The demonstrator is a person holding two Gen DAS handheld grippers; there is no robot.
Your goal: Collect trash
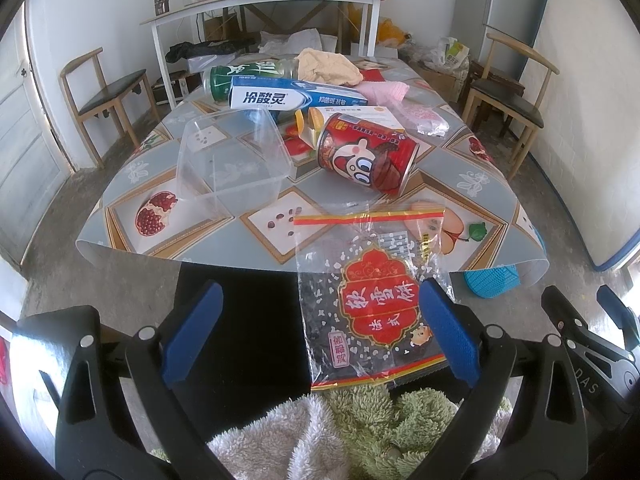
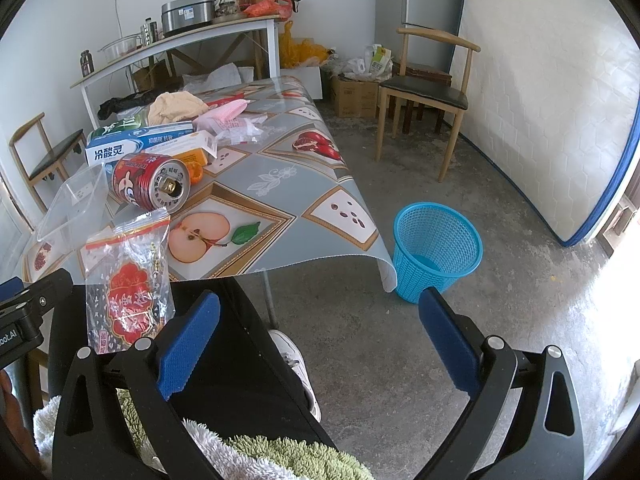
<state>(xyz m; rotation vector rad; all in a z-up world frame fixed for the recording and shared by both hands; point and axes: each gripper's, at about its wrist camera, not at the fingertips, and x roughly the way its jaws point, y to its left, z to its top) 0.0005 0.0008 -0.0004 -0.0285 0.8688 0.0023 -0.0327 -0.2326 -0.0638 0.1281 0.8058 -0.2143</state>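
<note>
A clear snack bag with a red label hangs off the table's near edge, between my left gripper's open fingers and against the right pad. My left gripper is open. The bag also shows in the right wrist view. My right gripper is open and empty over the floor, short of the blue mesh bin. On the table lie a red can, a clear plastic tub, a toothpaste box and a green bottle.
The table has a fruit-print cover. Crumpled tan paper and pink wrappers lie at its far end. Wooden chairs stand at both sides. A white mattress leans on the right wall. My legs and a shoe are below.
</note>
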